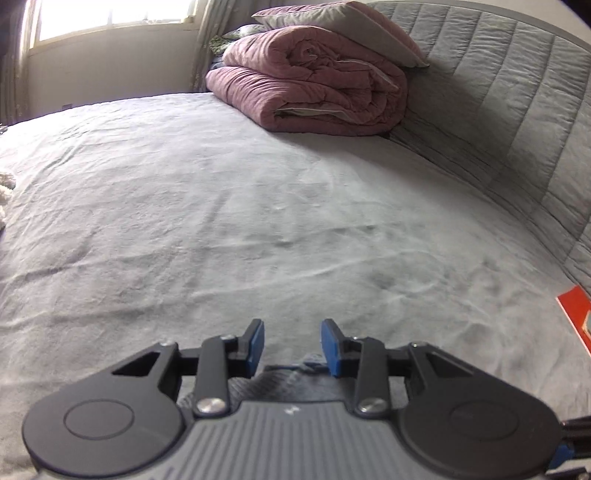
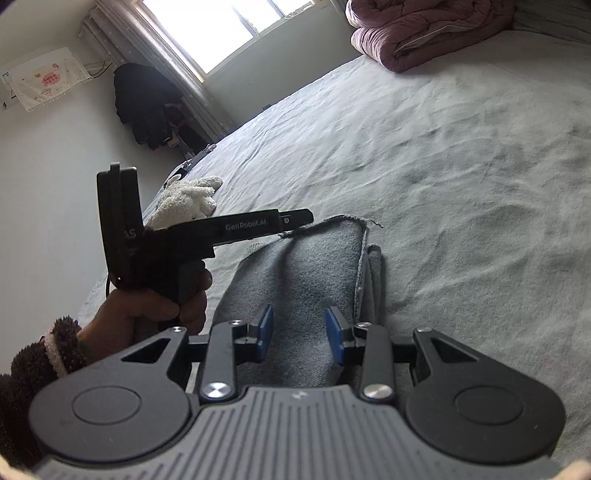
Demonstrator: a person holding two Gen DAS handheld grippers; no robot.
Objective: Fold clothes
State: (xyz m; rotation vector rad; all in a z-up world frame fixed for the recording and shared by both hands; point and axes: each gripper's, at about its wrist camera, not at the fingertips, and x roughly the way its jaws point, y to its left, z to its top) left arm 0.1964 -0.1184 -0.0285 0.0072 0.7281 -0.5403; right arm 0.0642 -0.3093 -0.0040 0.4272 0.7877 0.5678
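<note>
A grey folded garment (image 2: 303, 280) lies on the pale bed sheet (image 2: 461, 177), its frayed far edge pointing away from me. My right gripper (image 2: 298, 334) is open and empty, just above the garment's near part. My left gripper (image 2: 295, 219) shows from the side in the right wrist view, held in a hand at the garment's far left corner. In the left wrist view my left gripper (image 1: 292, 345) is open, with a bit of grey cloth (image 1: 291, 380) below its jaws, not gripped.
A folded pink quilt (image 1: 314, 88) with a pillow on top sits by the grey padded headboard (image 1: 517, 110). A white plush toy (image 2: 188, 201) lies at the bed's left edge. An orange-red object (image 1: 576, 325) lies at the right. A window (image 2: 221, 29) and hanging dark clothes (image 2: 144, 107) are beyond.
</note>
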